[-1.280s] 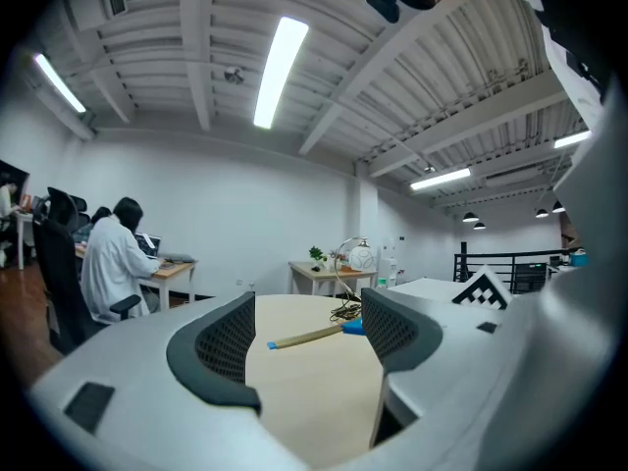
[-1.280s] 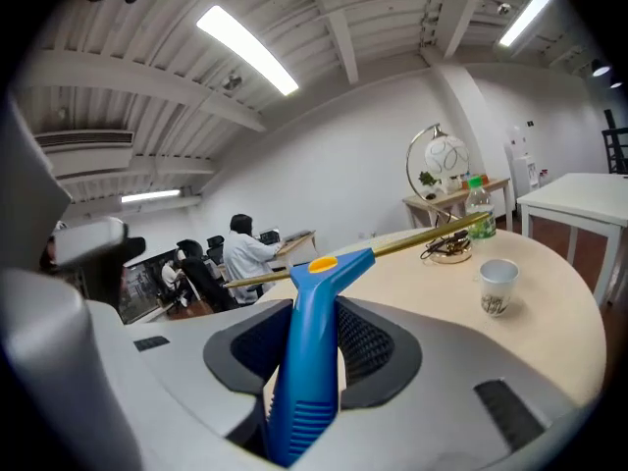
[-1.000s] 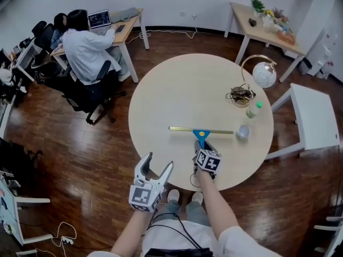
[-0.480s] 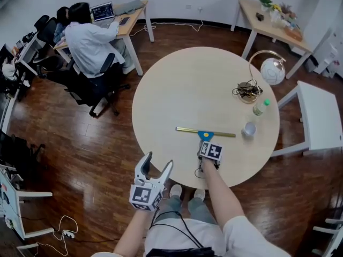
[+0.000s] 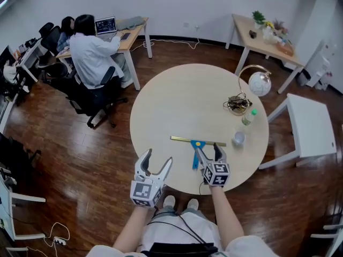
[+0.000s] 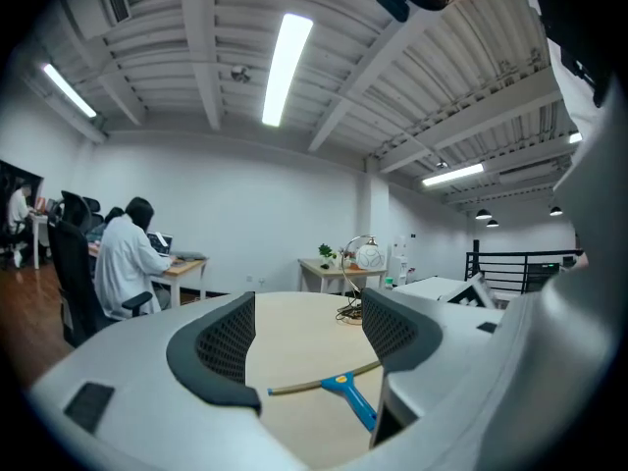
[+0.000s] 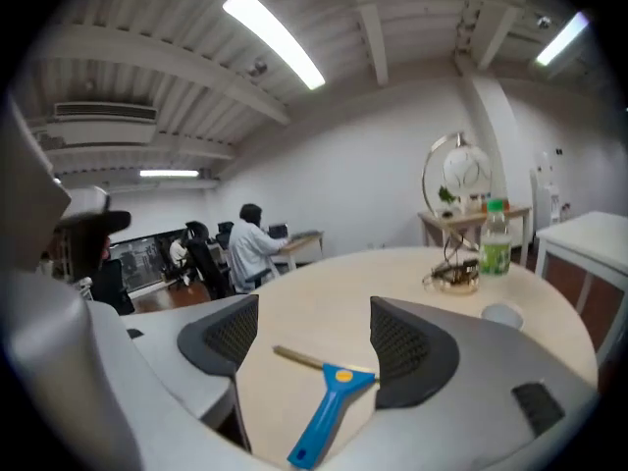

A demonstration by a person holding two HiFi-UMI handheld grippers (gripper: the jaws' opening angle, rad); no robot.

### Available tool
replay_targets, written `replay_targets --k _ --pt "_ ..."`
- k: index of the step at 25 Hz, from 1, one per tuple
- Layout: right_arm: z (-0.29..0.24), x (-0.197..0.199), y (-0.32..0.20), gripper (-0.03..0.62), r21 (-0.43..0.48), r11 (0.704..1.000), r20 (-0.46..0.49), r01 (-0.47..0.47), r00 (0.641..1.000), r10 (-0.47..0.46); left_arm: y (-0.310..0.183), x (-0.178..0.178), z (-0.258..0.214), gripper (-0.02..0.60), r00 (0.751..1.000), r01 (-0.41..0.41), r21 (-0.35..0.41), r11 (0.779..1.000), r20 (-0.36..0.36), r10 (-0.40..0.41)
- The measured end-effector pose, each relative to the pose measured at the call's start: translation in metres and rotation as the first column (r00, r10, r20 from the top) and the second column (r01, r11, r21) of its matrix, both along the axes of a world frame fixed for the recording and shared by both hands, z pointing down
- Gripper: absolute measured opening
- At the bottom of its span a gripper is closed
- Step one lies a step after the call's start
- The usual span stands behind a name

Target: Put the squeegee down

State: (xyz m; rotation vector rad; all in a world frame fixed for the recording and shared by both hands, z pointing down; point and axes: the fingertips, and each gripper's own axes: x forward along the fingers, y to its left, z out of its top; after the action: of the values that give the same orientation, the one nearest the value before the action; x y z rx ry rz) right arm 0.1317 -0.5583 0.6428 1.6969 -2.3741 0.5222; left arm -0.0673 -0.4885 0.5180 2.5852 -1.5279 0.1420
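Observation:
The squeegee (image 5: 196,143), a thin brass-coloured blade with a blue handle, lies flat on the round pale table (image 5: 182,95) near its front edge. The handle points toward me. My right gripper (image 5: 209,150) hovers just above and right of the handle, its jaws opening, with nothing pressed between the pads. In the right gripper view the squeegee (image 7: 329,400) lies on the table below the spread jaws of the right gripper (image 7: 309,346). My left gripper (image 5: 158,158) stands open off the table's front-left edge, empty; in its view the squeegee (image 6: 339,385) shows beyond the left gripper (image 6: 309,337).
At the table's right side stand a white cup (image 5: 238,138), a green-capped bottle (image 5: 248,116), a tangle of cables (image 5: 236,104) and a globe lamp (image 5: 259,83). A white side table (image 5: 308,125) is to the right. A person (image 5: 91,52) sits at a desk at back left.
My right gripper has let go of the squeegee's handle, opened and lifted back toward me. The squeegee now lies free on the table. The left gripper has stayed put.

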Motion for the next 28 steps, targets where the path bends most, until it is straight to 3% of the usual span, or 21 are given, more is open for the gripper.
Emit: replay_targets --k 4,8,10,12,16,20,28 --pt "-0.102 0.018 0.027 0.383 0.238 0.970 -0.145 0.046 0.989 -0.011 -0.003 0.013 -0.028 0.319 1.000 -0.014 0.061 0.998 0.004 0.014" --pt "-0.179 0.040 0.059 0.382 0.452 0.892 -0.097 0.003 0.994 0.046 0.002 0.014 -0.053 0.319 0.996 0.009 0.095 0.995 -0.093 0.000" --pt "-0.207 0.048 0.076 0.382 0.508 0.861 -0.033 -0.039 0.997 0.065 0.005 0.017 -0.068 0.319 0.994 0.009 0.128 0.992 -0.105 0.005" --pt "-0.220 0.047 0.089 0.379 0.508 0.860 0.004 -0.046 0.999 0.052 0.006 0.020 -0.077 0.319 0.995 0.009 0.158 0.987 -0.100 0.007" --pt "-0.206 0.049 0.098 0.376 0.446 0.895 -0.072 -0.011 0.996 0.047 0.011 0.035 -0.082 0.319 0.997 -0.023 0.166 0.986 -0.065 0.034" --pt "-0.199 0.061 0.100 0.376 0.428 0.903 -0.033 -0.046 0.997 0.066 0.016 0.047 -0.076 0.319 0.997 -0.038 0.151 0.988 -0.056 0.046" --pt "-0.208 0.051 0.098 0.376 0.465 0.885 -0.030 -0.014 0.999 0.032 0.019 0.042 -0.070 0.319 0.999 -0.037 0.160 0.986 -0.018 0.040"
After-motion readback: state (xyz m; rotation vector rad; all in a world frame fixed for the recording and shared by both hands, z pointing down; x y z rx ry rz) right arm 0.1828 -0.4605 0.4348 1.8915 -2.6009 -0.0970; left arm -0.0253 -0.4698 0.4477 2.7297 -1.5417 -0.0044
